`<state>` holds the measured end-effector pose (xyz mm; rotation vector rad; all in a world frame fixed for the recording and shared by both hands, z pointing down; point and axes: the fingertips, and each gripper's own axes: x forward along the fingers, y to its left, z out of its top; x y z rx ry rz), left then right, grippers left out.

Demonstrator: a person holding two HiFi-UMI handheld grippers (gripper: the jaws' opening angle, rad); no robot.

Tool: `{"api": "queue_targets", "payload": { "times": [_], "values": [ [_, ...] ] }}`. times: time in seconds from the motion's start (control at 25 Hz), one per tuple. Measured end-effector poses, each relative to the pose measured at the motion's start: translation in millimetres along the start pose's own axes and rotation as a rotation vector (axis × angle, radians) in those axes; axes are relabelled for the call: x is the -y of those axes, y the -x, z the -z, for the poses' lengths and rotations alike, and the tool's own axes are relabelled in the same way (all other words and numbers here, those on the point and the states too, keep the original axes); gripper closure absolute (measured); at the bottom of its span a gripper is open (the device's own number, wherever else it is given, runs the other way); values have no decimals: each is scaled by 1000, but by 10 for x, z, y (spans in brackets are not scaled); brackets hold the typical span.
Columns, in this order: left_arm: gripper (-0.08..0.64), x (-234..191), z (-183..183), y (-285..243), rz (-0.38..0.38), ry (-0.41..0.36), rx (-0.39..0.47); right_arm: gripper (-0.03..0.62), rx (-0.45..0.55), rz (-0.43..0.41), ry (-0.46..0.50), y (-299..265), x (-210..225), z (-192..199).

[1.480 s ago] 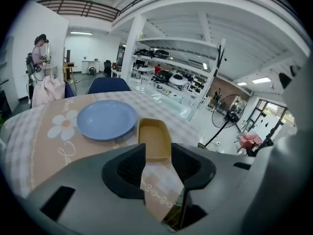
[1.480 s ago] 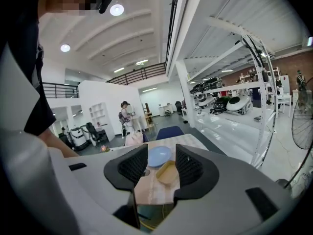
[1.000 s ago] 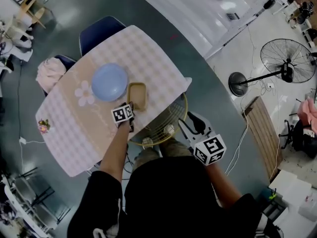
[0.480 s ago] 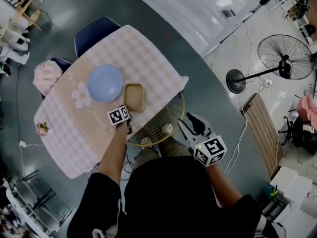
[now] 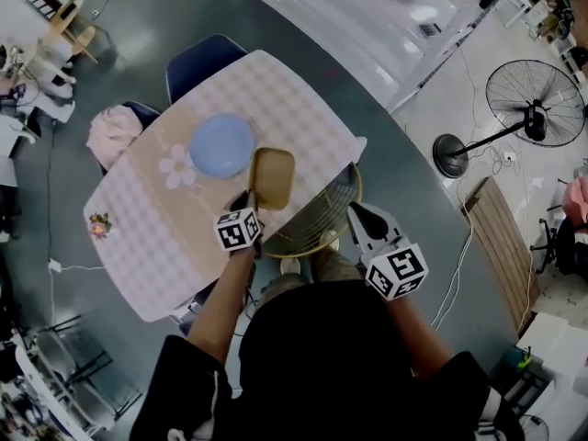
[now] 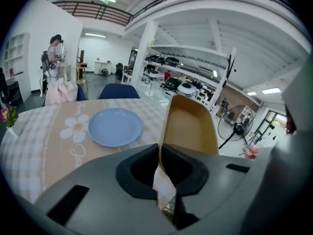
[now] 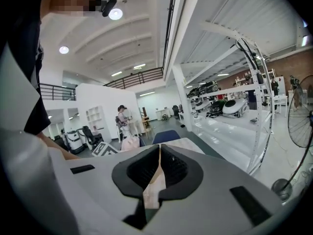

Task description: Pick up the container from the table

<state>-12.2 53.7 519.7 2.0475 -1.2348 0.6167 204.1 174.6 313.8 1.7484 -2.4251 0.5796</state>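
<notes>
Pinching the near rim of the container [image 6: 193, 126], the left gripper [image 6: 160, 148] has its jaws clamped on the thin tan wall. A second ago those jaws stood wide and the container lay flat on the table [image 5: 152, 237]. Now it is raised and tipped up on its gripped edge, no longer resting on the cloth. In the head view it hangs at about 1 o'clock from the left gripper's marker cube, with the blue plate [image 5: 221, 145] at its 10 o'clock, just beside it but not touching.

The right gripper [image 7: 159, 153] is closing its jaws on nothing (it sits off the table, at 3 o'clock from the left one). The pick-up looks essentially done; a one-edge hold may let the container swing.
</notes>
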Motion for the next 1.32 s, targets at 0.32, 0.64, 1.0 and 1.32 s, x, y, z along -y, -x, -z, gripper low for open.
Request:
{"api": "queue_targets", "payload": {
  "times": [0.32,0.64,1.0,1.32],
  "values": [
    [537,371,-100,868,106,-33,136,594,81,58,39,189,-432,-34],
    [537,597,-237,1387,167,-27,224,594,108,100,61,275,-603,-26],
    [537,585,-211,1508,177,-36,233,594,131,98,80,258,-688,-83],
    [537,547,-214,1477,156,-52,238,594,110,89,106,215,-699,-100]
  ]
}}
